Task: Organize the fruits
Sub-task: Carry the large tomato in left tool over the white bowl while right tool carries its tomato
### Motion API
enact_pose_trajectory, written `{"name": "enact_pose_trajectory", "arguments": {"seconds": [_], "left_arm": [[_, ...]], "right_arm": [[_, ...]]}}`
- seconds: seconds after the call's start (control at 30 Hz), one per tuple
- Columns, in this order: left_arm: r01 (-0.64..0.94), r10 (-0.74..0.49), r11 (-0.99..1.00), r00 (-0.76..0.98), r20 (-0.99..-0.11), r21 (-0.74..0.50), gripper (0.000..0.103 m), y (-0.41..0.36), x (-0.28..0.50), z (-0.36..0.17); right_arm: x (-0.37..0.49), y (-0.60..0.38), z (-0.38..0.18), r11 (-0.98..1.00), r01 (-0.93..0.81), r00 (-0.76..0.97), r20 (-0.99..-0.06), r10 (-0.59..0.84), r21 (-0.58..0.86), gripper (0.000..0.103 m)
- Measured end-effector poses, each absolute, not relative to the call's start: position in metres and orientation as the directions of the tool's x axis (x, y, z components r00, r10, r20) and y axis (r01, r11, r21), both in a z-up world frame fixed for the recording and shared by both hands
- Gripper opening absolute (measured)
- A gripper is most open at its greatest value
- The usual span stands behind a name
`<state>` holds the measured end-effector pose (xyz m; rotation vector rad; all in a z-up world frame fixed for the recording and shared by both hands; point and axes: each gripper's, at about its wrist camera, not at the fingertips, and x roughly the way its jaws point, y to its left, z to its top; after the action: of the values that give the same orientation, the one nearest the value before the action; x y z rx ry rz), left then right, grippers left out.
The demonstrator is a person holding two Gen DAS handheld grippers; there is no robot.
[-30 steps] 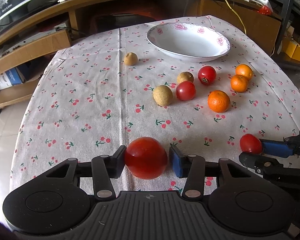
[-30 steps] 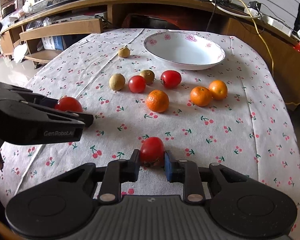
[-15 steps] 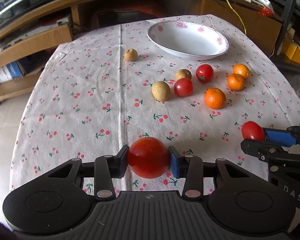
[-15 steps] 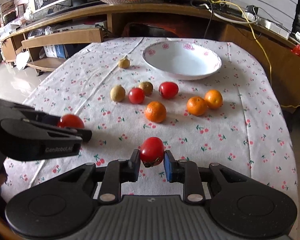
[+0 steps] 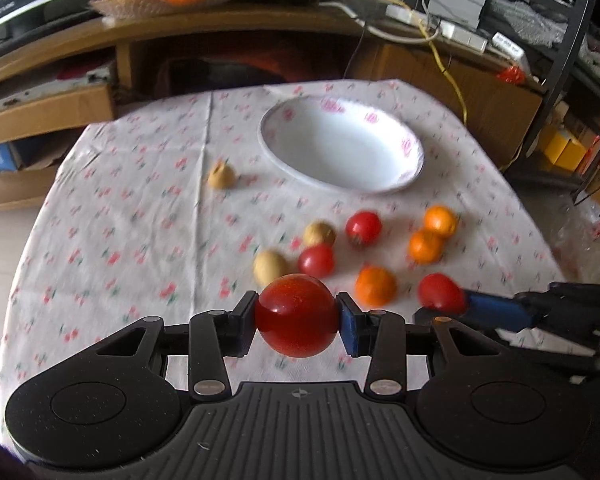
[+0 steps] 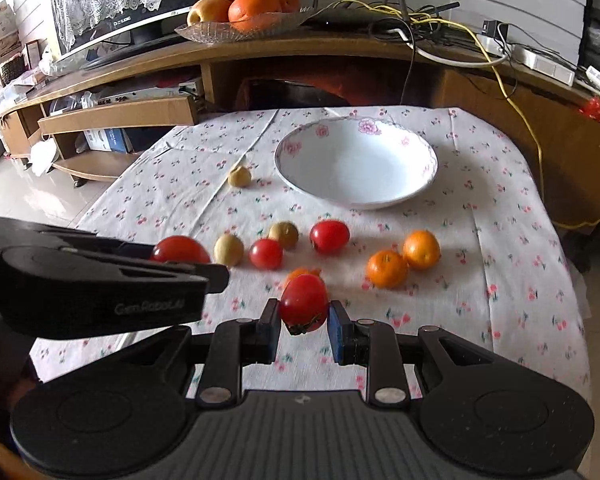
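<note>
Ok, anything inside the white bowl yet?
Nothing: the white bowl shows a bare interior in both views. Its near rim hides none of the inside. Both grippers' tomatoes are outside it.

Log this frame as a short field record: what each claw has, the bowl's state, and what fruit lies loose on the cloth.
left claw: shut on a large tomato, off the cloth
right claw: shut on a smaller tomato, off the cloth
bowl: white, floral rim, nothing in it
loose tomatoes: two
loose oranges: three
loose tan fruits: three, one apart, left of the bowl
tablecloth: white, cherry print
</note>
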<state>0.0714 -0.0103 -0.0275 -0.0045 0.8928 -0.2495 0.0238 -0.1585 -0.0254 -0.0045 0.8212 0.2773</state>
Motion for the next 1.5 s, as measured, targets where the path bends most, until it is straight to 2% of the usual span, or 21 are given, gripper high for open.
{"name": "enact_pose_trajectory", "arguments": {"seconds": [0.2, 0.83, 1.5], "left_arm": [[0.227, -0.258, 0.962, 0.594, -0.762, -0.149, 0.049, -0.020, 0.098, -0.022], [0.242, -0.236, 0.964, 0.602, -0.763, -0.107, 0.048, -0.048, 0.188, -0.025], [0.238, -0.222, 0.966, 0.581, -0.783, -0.097, 0.050, -0.058, 0.211, -0.041]], "right_arm": [[0.052, -0.165, -0.022, 0.964, -0.238, 0.652, -0.716, 0.250, 0.120, 0.027], [0.149, -0.180, -0.029, 0.969, -0.234, 0.665, -0.713, 0.223, 0.085, 0.027], [0.183, -0.183, -0.051, 0.964, -0.257, 0.636, -0.740, 0.219, 0.064, 0.027]]}}
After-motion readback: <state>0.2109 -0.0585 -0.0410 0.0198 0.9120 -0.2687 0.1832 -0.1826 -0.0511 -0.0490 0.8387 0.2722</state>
